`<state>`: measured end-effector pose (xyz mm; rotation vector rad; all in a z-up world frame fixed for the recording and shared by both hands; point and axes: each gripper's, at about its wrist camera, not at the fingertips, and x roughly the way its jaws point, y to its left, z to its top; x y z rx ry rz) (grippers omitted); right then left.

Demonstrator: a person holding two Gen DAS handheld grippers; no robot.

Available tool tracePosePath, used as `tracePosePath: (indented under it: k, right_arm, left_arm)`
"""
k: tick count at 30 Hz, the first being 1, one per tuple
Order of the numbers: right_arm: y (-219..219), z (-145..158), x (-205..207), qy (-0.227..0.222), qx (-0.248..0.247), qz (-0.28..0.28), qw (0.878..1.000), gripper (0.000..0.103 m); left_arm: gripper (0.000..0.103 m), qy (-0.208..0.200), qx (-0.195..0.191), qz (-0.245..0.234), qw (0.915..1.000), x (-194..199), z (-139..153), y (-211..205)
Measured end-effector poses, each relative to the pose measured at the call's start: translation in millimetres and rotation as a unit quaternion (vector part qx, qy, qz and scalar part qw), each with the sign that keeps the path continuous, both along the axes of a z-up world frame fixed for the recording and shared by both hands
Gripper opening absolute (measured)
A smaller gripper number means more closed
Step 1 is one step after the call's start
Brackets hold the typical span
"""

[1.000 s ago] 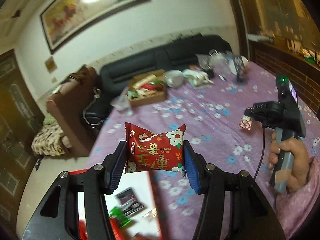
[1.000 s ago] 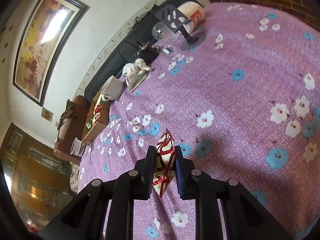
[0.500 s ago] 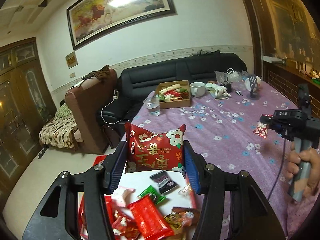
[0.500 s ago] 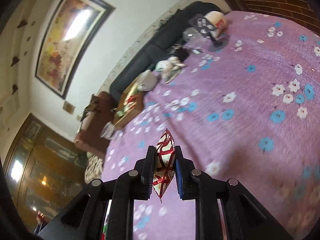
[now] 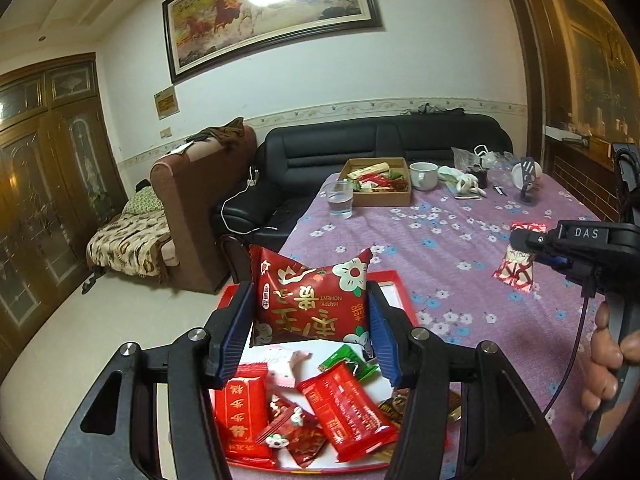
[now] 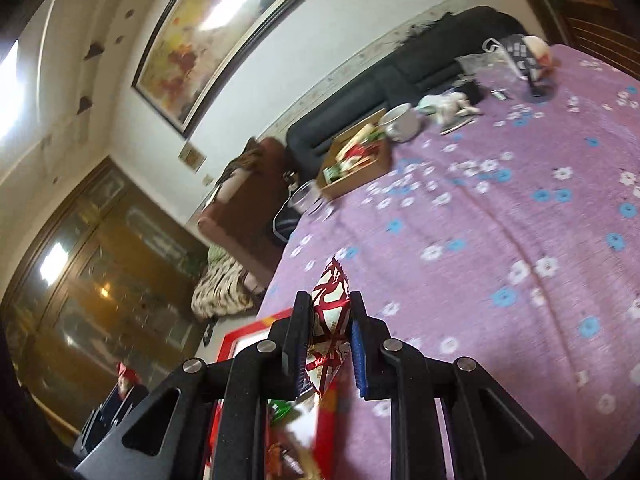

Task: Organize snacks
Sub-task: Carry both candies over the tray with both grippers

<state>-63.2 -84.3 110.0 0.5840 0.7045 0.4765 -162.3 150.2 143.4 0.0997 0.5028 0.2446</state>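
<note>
Left wrist | red packet (image 5: 311, 300) clamped in left gripper (image 5: 310, 334) | above tray (image 5: 394, 280), seemingly

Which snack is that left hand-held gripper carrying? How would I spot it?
Find the purple flowered tablecloth, then the red tray of snacks at its near corner. Above it, the left hand-held gripper clamps a puffy red packet. Unlike the flat wrappers below, it bears white flowers and gold characters.

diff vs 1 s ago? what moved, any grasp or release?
Both hands carried their packets toward the red tray: the left gripper with the red flowered packet is now above the tray's snacks instead of the table edge; the right gripper with the red-and-white packet came off mid-table to the tray's edge. No grasp or release; both grips unchanged. Cardboard box, glass, mug stayed.
</note>
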Motion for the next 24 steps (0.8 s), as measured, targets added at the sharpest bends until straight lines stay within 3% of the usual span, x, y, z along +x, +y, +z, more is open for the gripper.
tracePosePath:
  k: [24]
  right_arm:
    - [104.1, -13.8, -34.6, -0.003, -0.073, 0.093, 0.993, 0.019]
  left_arm:
    - [0.054, 0.04, -0.035, 0.054, 0.9971, -3.5, -42.2, 63.2]
